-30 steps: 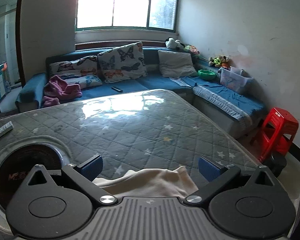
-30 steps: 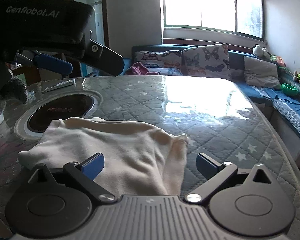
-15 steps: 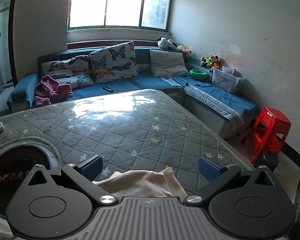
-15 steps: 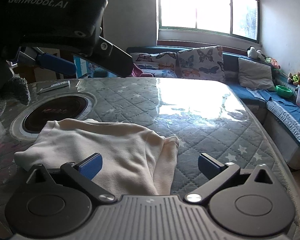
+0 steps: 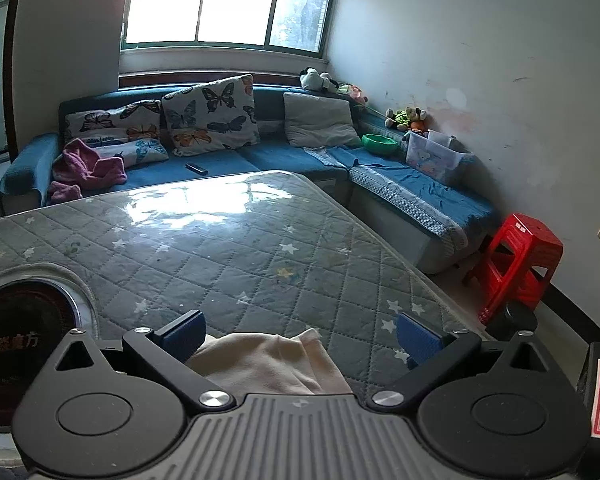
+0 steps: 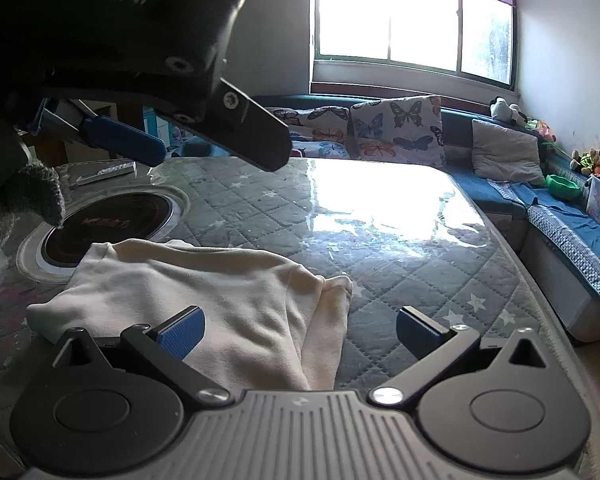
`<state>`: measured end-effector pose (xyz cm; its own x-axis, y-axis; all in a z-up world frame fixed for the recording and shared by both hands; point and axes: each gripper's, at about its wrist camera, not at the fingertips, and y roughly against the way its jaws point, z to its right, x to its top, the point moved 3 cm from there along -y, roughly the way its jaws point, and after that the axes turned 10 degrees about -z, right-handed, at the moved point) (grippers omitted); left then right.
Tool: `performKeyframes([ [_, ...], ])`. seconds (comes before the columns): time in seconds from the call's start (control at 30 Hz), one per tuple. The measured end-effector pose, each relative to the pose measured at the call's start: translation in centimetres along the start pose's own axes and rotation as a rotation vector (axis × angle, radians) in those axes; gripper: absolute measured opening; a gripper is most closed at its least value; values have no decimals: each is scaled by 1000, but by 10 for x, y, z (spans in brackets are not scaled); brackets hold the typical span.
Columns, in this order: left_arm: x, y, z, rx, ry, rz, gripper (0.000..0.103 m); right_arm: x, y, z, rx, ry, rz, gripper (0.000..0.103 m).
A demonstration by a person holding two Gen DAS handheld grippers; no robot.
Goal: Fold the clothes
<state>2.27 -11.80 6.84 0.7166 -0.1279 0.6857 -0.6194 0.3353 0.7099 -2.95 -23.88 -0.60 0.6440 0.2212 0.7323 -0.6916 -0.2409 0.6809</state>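
Left gripper (image 5: 300, 334) spread wide above cream garment (image 5: 268, 364) on quilted table (image 5: 240, 248)

"GenRobot.AI" stands in grey letters on the left gripper (image 6: 216, 160) housing

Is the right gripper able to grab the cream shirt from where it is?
Probably yes. The right gripper is open just above the cream shirt, nothing lies between them, and the left gripper sits higher up.
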Motion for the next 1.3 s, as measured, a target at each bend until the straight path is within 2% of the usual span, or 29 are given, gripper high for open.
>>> performKeyframes([
  [1.0,-1,-4,2,-55,9,-30,103,6,3,-7,-20,45,-9,103],
  [1.3,-3,-5,0,-55,16,-32,103,10,-2,-17,-62,96,-42,103],
])
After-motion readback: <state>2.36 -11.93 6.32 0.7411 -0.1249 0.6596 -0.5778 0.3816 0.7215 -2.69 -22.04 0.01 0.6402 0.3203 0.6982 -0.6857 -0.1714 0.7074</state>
